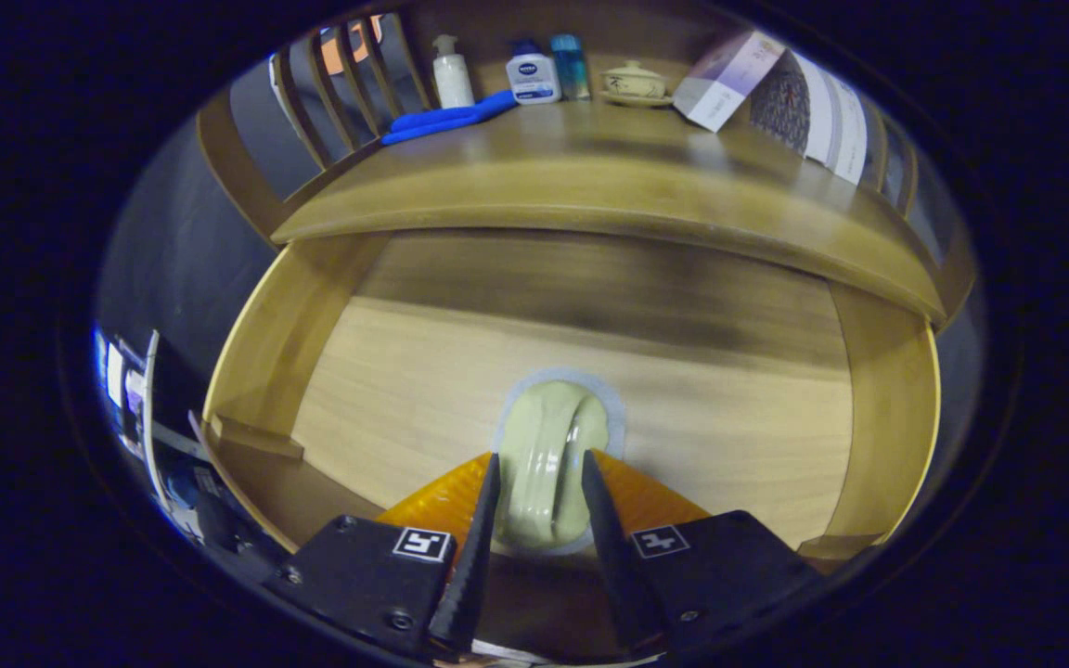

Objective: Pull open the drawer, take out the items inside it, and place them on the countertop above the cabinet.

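Note:
My gripper (540,456) is shut on a pale green ceramic cup (555,422), one finger pressed to each of its sides. The cup looks sharp while the wood behind it is blurred. It hangs over the light wooden floor of the open drawer (265,343), which holds nothing else that I can see. The part of the drawer nearest me is hidden behind the fingers. Beyond and above the drawer lies the brown wooden countertop (609,176) of the cabinet.
Along the back of the countertop stand a white pump bottle (452,74), a folded blue cloth (446,119), a white and blue bottle (533,76), a small blue bottle (571,65), a lidded ceramic bowl (634,83) and a leaning box (725,79). Slatted rails edge both ends.

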`<state>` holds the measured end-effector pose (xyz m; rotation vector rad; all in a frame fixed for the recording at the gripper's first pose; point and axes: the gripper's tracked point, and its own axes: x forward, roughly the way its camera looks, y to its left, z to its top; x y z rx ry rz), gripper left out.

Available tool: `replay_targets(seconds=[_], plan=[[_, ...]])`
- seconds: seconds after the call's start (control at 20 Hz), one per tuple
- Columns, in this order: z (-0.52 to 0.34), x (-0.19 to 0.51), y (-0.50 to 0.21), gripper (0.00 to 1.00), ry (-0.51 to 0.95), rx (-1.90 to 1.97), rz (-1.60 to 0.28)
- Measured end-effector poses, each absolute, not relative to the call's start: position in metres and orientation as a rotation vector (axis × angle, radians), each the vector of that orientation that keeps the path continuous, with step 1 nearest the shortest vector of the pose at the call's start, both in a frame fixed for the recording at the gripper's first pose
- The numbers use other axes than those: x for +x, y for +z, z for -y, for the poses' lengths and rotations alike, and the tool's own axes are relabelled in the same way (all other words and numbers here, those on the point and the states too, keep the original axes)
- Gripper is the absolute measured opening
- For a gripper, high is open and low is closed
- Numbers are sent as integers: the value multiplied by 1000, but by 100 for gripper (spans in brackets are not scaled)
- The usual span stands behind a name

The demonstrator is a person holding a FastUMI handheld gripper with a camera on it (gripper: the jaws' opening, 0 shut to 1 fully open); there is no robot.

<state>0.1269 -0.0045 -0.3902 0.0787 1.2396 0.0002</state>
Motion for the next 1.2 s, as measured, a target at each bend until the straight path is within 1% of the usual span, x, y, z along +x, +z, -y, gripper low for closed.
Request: replay_targets(seconds=[0.05,0.1,0.15,0.2,0.3,0.4,0.85,1.2], plan=[[8,128,-391,53,-21,74,-1233],[8,130,-392,51,-18,79,-1234],[8,130,-391,47,-12,90,-1230],[6,131,-389,45,-7,113,-1225],[10,130,-385,28,-22,150,-1224],[10,130,-379,20,-24,205,-1222],[20,139,-304,19,-36,197,-1097],[23,179,-252,20,-36,190,-1033]])
